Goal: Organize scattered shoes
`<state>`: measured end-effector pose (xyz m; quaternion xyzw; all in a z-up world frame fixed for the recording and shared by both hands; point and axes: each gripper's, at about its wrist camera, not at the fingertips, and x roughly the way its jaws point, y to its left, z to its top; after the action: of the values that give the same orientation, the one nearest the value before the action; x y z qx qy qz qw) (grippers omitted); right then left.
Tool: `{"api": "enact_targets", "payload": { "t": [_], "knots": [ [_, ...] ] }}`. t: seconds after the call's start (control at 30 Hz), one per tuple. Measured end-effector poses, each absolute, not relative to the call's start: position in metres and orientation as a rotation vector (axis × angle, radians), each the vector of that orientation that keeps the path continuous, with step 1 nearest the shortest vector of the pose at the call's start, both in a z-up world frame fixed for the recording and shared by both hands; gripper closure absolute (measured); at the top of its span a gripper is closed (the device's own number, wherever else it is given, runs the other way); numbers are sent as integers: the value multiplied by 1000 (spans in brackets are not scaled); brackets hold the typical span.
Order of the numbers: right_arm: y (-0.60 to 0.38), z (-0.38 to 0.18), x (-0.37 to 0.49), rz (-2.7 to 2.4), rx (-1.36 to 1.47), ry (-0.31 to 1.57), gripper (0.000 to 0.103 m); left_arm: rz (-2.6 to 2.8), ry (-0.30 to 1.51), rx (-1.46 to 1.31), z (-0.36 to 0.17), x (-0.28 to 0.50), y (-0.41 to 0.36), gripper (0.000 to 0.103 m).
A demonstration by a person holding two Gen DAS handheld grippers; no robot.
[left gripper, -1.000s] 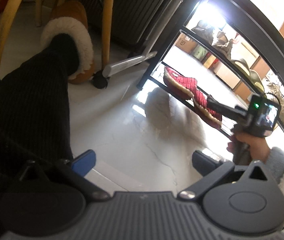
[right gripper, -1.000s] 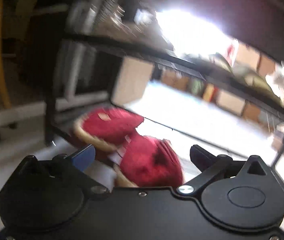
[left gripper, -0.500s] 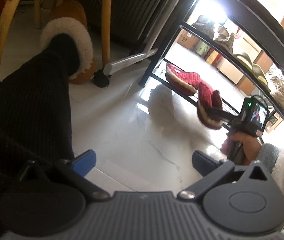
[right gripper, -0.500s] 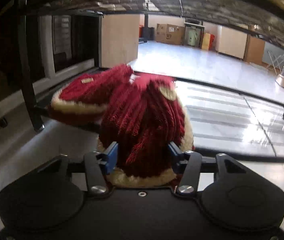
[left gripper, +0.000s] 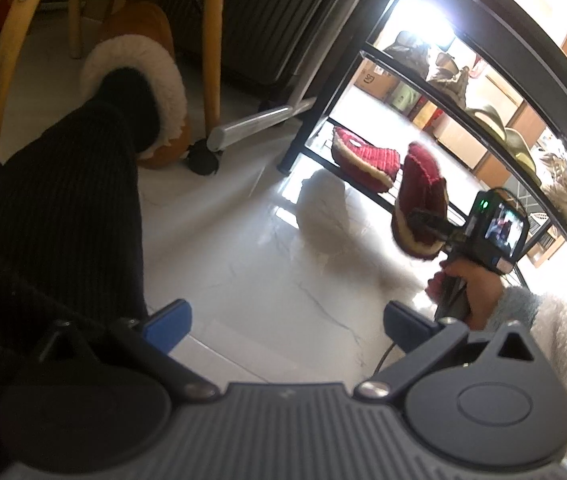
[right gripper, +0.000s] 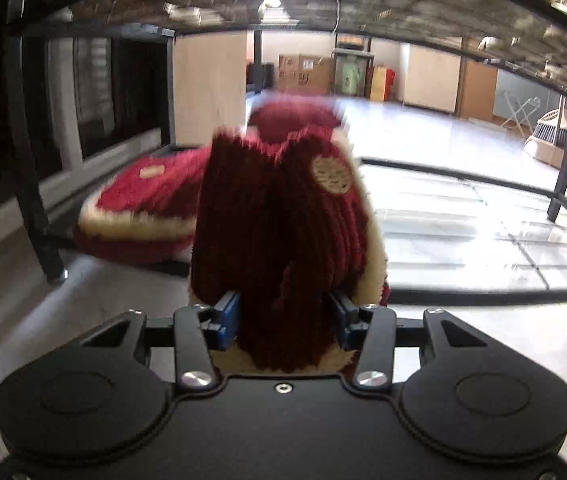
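Right wrist view, nearest: right tongs (right gripper: 283, 316) partly closed, blue pads (right gripper: 228, 314) pressed into both sides of a red knitted slipper (right gripper: 279, 216); closing just completed within the last second, slipper clamped between the pads. Slipper tilted toe-up, cream fleece trim along its edge, round tan patch on the upper. Just beyond and to the left: second red slipper (right gripper: 143, 208) lying flat on the bottom tier of a black metal shoe rack (right gripper: 483, 292), close beside the held slipper; contact between the two not determinable. Farther back: pale tiled floor (right gripper: 463, 152), cardboard boxes against the far wall.

Left wrist view, nearest: left tongs (left gripper: 287, 322) spread wide, nothing between the fingers, blue pad (left gripper: 167, 324) on the left side, poised over the glossy white floor (left gripper: 243, 272). Left of the tongs: a leg in dark ribbed fabric (left gripper: 51, 208), foot inside a brown fleece-lined slipper (left gripper: 139, 92) resting on the floor beside wooden chair legs (left gripper: 213, 48). Right of centre: a hand (left gripper: 471, 292) with fluffy white sleeve gripping the right tongs (left gripper: 419, 220), held slipper (left gripper: 419, 196) raised clear of the floor, just in front of the rack's bottom tier. Second slipper (left gripper: 363, 158) on that tier. Upper tiers (left gripper: 483, 120): several tan and olive shoes
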<state>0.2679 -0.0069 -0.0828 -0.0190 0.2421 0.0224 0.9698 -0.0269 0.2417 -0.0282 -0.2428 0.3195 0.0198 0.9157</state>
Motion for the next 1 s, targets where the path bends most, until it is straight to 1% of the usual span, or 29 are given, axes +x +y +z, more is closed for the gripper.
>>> {"api": "enact_targets", "payload": {
  "t": [0.23,0.4,0.43,0.5,0.57,0.6,0.7,0.77,0.83,1.0],
  "knots": [
    [-7,-68,344,12,11,624,57,42,658,-499,-29,-27,241,0],
    [1,-71,354,-27,-11,641,54,43,658,-499,-30,-26,240,0],
    [1,-72,353,-28,-8,632,52,41,659,-500,-30,-26,240,0],
    [-3,-69,343,-23,31,590,43,37,659,-503,-31,-27,241,0],
    [-12,-59,322,-6,73,544,15,33,660,-505,-31,-28,241,0],
    [-17,-55,312,-1,85,527,12,32,660,-504,-31,-28,242,0],
    [-38,-36,260,20,104,473,11,32,659,-502,-31,-29,240,0],
    [-54,-22,217,32,101,448,5,34,660,-497,-32,-30,239,0],
    [-65,-12,183,30,98,428,2,37,661,-489,-32,-30,238,0],
    [-112,18,58,-11,95,382,0,50,674,-448,-30,-30,230,0]
  ]
}}
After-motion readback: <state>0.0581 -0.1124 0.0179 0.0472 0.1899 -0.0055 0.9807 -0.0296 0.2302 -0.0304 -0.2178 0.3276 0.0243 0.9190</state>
